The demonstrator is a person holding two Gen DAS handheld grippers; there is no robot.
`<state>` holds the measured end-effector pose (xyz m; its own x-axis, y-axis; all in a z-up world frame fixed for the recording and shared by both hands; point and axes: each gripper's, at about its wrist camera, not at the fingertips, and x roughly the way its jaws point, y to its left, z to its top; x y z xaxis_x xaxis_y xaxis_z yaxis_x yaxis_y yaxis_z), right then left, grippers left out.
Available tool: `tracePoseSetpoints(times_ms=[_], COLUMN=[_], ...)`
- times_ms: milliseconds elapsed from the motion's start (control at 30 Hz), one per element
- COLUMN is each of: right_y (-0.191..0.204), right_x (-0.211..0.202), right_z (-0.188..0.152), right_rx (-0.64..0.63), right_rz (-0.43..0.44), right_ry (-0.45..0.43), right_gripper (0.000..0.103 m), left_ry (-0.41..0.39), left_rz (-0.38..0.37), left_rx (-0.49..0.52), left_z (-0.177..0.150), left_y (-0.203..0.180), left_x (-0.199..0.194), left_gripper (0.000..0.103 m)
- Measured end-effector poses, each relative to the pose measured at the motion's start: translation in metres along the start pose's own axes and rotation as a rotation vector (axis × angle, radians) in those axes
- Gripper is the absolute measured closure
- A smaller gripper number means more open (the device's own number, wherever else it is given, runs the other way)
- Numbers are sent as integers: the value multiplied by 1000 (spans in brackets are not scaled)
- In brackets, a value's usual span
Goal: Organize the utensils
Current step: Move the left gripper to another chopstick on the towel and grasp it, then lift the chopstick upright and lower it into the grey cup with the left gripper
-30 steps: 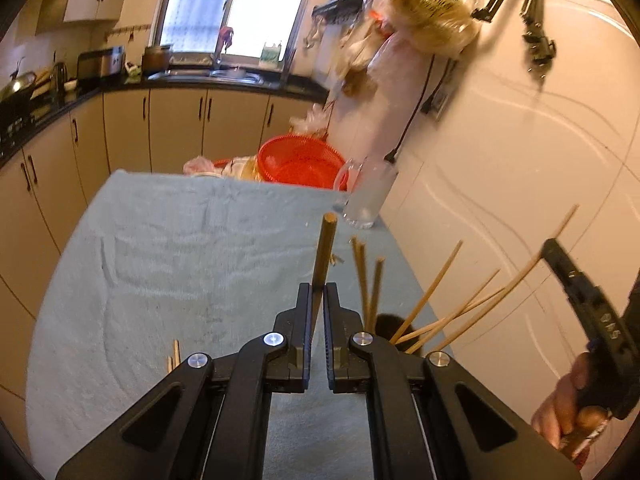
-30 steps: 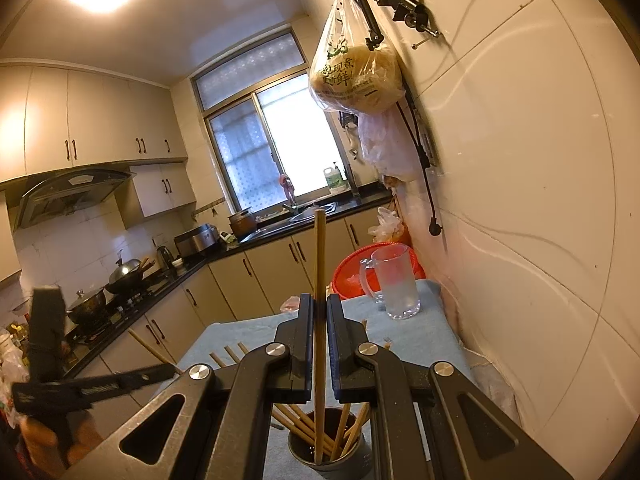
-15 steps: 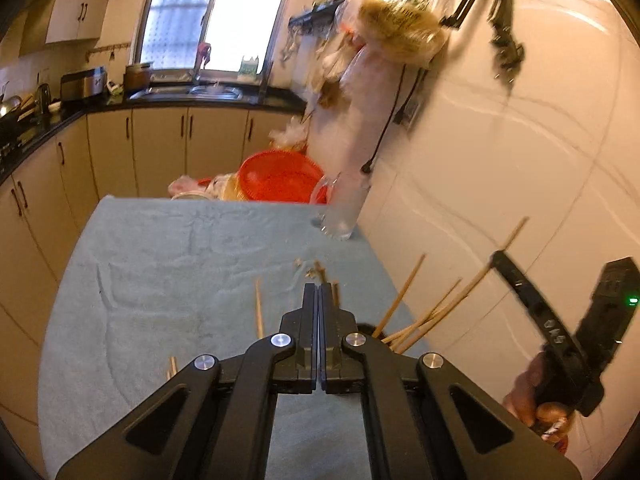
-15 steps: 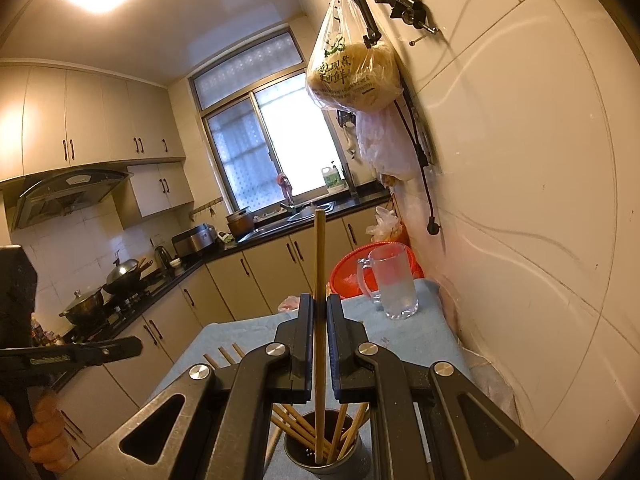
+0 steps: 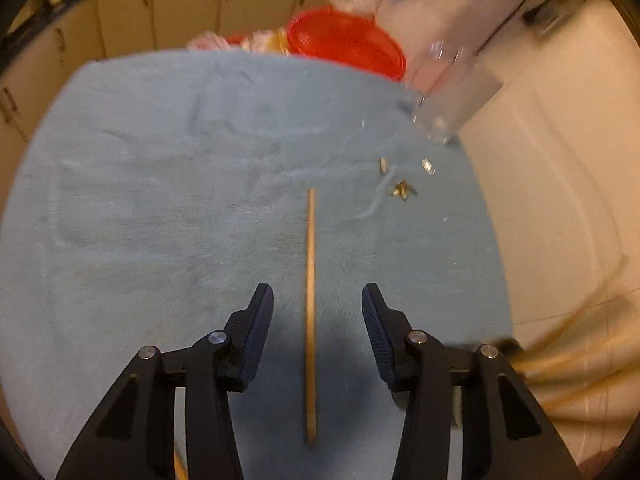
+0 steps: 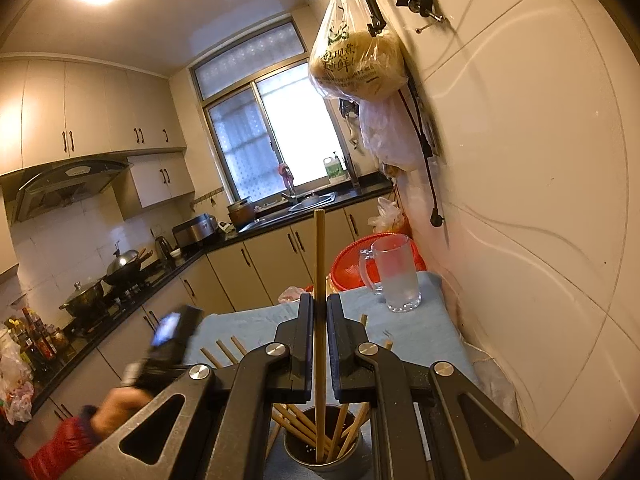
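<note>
A wooden chopstick [image 5: 311, 312] lies flat on the blue cloth [image 5: 160, 200], pointing away from me. My left gripper [image 5: 316, 300] hangs over it pointing steeply down, its jaws opening, the stick between them and untouched. My right gripper [image 6: 319, 312] is shut on an upright chopstick [image 6: 319, 264] whose lower end stands inside the dark metal holder [image 6: 320, 452], among several other chopsticks. More chopsticks [image 6: 228, 350] lie on the cloth behind. The holder's sticks show as a blur [image 5: 572, 356] at the right edge of the left wrist view.
A glass mug [image 6: 394, 274] and a red colander [image 6: 360, 256] stand at the table's far end by the tiled wall [image 6: 520, 200]. Small scraps [image 5: 402, 192] lie on the cloth. A hand in a red sleeve [image 6: 116, 404] holds the left tool at lower left. Bags hang overhead.
My left gripper let go of its chopstick, swung left and down from the holder to a stick lying on the cloth, and opened. The right gripper has kept still with its chopstick.
</note>
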<state>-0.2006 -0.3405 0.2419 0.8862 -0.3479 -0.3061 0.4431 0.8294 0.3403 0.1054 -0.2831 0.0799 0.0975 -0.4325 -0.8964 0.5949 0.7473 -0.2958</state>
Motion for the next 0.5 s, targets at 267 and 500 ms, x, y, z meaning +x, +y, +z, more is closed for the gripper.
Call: tracePoseSetpoints(times_ms=[267,500], right_y=[-1,-5], right_x=[10,12], right_z=[2,-3], right_rx=[-12,1], right_rz=[2,2], right_ry=[13,24], right_gripper=[96,96], left_ry=[95,74], left_rz=[112,224], left_rx=[76,165], left_z=[17,13], left_y=[-18,-29], left_x=[64,78], left_gripper=[84,96])
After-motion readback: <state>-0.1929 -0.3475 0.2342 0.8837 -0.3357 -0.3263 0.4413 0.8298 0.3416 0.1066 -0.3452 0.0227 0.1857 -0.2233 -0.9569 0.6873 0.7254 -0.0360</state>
